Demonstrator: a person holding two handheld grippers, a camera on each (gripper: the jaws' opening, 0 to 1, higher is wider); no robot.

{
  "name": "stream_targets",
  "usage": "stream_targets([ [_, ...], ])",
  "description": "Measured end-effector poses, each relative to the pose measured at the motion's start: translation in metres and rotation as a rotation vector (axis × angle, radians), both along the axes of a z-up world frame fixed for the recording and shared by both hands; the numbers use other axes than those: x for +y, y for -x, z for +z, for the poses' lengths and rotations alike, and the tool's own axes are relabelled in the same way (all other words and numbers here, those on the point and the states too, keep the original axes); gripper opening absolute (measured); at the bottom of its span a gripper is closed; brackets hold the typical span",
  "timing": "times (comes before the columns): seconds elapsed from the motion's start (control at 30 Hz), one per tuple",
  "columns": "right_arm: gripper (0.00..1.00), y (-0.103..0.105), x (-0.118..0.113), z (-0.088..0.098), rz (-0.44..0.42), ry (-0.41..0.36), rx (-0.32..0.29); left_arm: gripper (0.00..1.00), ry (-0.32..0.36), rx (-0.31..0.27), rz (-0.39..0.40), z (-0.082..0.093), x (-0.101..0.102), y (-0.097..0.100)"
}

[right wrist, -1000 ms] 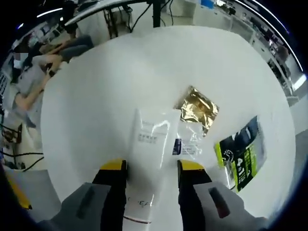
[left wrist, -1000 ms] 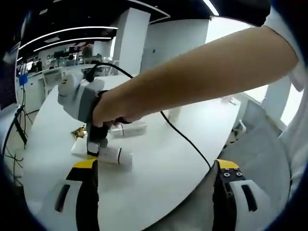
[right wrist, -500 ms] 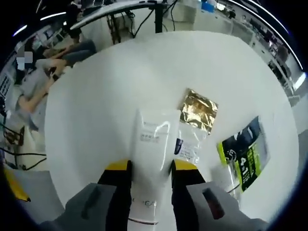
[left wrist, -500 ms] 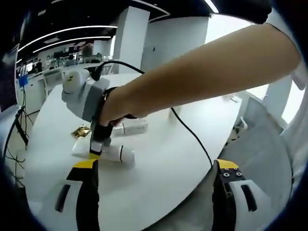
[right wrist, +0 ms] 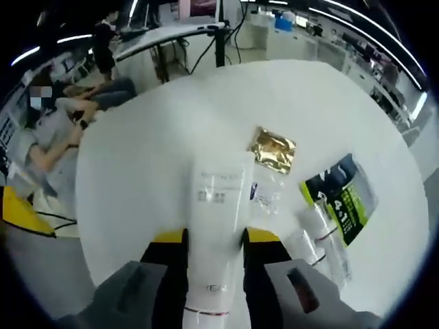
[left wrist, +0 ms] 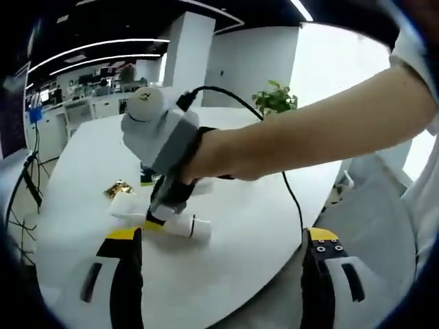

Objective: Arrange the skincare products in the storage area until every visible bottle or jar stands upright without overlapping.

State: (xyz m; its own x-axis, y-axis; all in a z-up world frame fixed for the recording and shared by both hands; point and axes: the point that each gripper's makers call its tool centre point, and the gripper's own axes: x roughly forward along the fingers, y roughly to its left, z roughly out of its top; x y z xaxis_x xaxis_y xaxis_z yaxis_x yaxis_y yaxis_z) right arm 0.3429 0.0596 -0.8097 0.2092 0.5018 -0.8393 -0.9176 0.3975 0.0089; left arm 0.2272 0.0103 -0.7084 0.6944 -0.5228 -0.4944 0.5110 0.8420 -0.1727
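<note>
Standing the white tube (right wrist: pixel 214 226) on its cap looks like the step in hand, and the grip matters most. In the left gripper view, the left gripper (left wrist: pixel 218 274) hangs wide apart and empty over the near edge of the white worktop (left wrist: pixel 240 233), well back from the products. Further in, the right gripper (left wrist: pixel 159 214) is clamped on the tube, which lies flat on the worktop near its left edge with its capped end (left wrist: pixel 199 229) pointing toward the middle.

In the right gripper view the right gripper (right wrist: pixel 214 241) pinches the tube low on its body, the crimped end pointing away. Just beside the tube, toward the right, lie a clear sachet (right wrist: pixel 264 197), a gold foil sachet (right wrist: pixel 273 149), a clear bottle (right wrist: pixel 319 229) on its side and a black-and-green packet (right wrist: pixel 350 202).

My advice: lift clear before rotating, swing away from the sachets, set the cap down squarely on bare worktop, and release only once the tube balances.
</note>
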Motion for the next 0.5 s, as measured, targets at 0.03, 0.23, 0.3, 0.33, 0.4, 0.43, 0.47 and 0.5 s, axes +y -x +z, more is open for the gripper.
stream_targets([
  [0.03, 0.30, 0.005, -0.004, 0.004, -0.017, -0.024, 0.001, 0.87, 0.000, -0.007, 0.004, 0.001, 0.001, -0.001],
  [0.23, 0.29, 0.014, -0.026, 0.018, -0.073, -0.089, -0.041, 0.87, 0.038, -0.046, 0.022, 0.012, 0.001, -0.004],
  [0.3, 0.29, 0.018, -0.034, 0.027, -0.096, -0.118, -0.062, 0.87, 0.063, -0.049, 0.029, 0.013, 0.003, -0.006],
  [0.33, 0.29, 0.020, -0.039, 0.033, -0.109, -0.139, -0.077, 0.87, 0.075, -0.044, 0.032, 0.013, 0.002, -0.005],
  [0.4, 0.29, 0.022, -0.046, 0.041, -0.132, -0.162, -0.094, 0.87, 0.091, -0.037, 0.030, 0.013, 0.001, -0.005],
  [0.43, 0.29, 0.021, -0.048, 0.042, -0.138, -0.169, -0.098, 0.87, 0.096, -0.034, 0.029, 0.013, 0.000, -0.005],
  [0.47, 0.29, 0.023, -0.052, 0.047, -0.151, -0.182, -0.109, 0.87, 0.100, -0.030, 0.024, 0.013, -0.002, -0.004],
  [0.5, 0.29, 0.025, -0.055, 0.050, -0.159, -0.189, -0.118, 0.87, 0.100, -0.030, 0.016, 0.014, -0.003, -0.003],
])
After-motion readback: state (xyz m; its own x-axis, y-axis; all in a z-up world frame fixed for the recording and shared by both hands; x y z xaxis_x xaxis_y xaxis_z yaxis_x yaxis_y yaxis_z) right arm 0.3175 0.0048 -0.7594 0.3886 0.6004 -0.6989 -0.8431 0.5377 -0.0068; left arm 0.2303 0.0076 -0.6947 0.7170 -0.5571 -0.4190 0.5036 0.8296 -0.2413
